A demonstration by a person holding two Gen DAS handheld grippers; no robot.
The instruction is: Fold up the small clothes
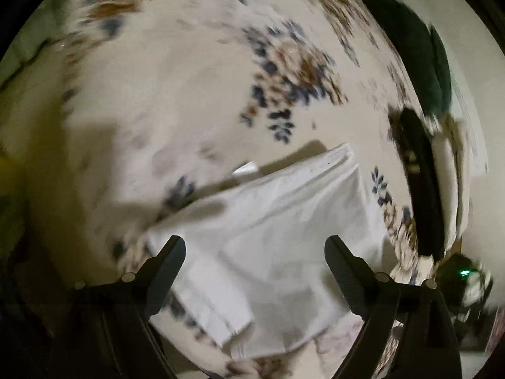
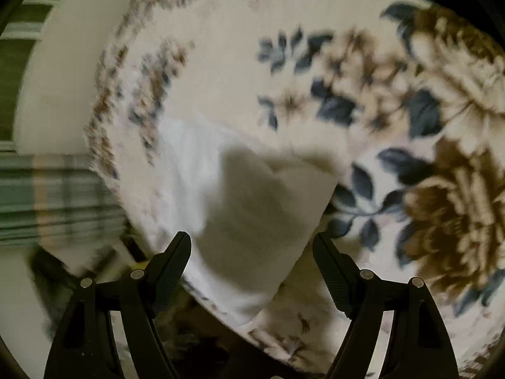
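A home bedroom: floral bedspread (image 2: 240, 72) and plaid fabric (image 2: 56, 195).

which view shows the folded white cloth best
The left wrist view. There the folded white cloth lies lit on the floral bedcover, with its layered edge and hems readable. In the right wrist view the cloth is blurred and a dark shadow covers its middle, so only its outline shows.

Pretty smeared everywhere, floral bedspread (image 1: 189, 101) print mostly mush toward the edges. Can't make out the dark object (image 1: 419, 183) along the right side of the left wrist view, nor the thing with the green light (image 1: 465, 273) beside it. Plaid fabric (image 2: 56, 195) streaked by motion, cut off at the frame's left. Near corner of the folded white cloth (image 2: 246, 208) hidden in shadow.
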